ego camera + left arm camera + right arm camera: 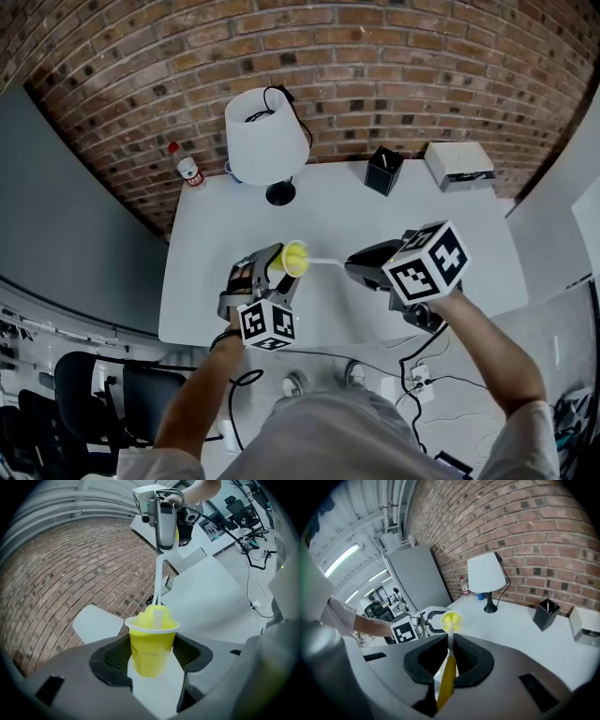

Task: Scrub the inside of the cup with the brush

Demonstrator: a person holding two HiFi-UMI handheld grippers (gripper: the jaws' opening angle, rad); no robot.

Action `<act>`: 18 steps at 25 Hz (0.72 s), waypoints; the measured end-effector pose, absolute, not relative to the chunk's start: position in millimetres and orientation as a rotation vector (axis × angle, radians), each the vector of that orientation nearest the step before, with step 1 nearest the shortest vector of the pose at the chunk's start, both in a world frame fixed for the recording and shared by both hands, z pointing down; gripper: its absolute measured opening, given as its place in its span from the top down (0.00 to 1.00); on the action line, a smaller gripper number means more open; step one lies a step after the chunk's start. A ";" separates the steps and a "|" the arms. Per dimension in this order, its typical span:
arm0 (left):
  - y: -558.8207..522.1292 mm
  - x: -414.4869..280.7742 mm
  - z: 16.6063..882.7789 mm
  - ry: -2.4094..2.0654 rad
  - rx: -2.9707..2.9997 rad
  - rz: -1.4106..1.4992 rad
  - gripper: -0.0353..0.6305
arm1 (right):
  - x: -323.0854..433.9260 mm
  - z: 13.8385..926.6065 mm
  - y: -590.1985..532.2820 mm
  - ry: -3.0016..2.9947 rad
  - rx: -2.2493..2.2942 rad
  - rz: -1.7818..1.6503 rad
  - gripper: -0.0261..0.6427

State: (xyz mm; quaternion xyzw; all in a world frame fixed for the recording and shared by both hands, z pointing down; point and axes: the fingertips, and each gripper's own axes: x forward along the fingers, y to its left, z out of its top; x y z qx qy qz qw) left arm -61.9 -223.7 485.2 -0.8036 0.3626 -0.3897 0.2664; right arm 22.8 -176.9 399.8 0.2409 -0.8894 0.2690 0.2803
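Yellow cup (150,651) sits clamped between the left gripper's (276,272) wide-set jaws. The right gripper's (354,266) jaws pinch the brush (446,677), its head inside the cup: scrubbing seems underway, unfinished.

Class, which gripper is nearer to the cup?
Left. The left gripper clamps the cup between its jaws. The right gripper stands off to the cup's right, gripping the brush, whose head reaches into the cup.
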 end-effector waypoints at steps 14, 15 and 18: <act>-226.3 -63.2 485.5 0.996 -2.141 -1.021 0.52 | 35.9 397.6 -175.1 -2.367 0.700 0.995 0.92; -226.9 -63.8 486.5 1.000 -2.143 -1.022 0.52 | 37.7 396.1 -174.3 -2.367 0.701 0.969 0.92; -228.1 -67.1 490.8 1.013 -2.150 -1.036 0.52 | 41.9 393.3 -170.9 -2.367 0.705 0.901 0.92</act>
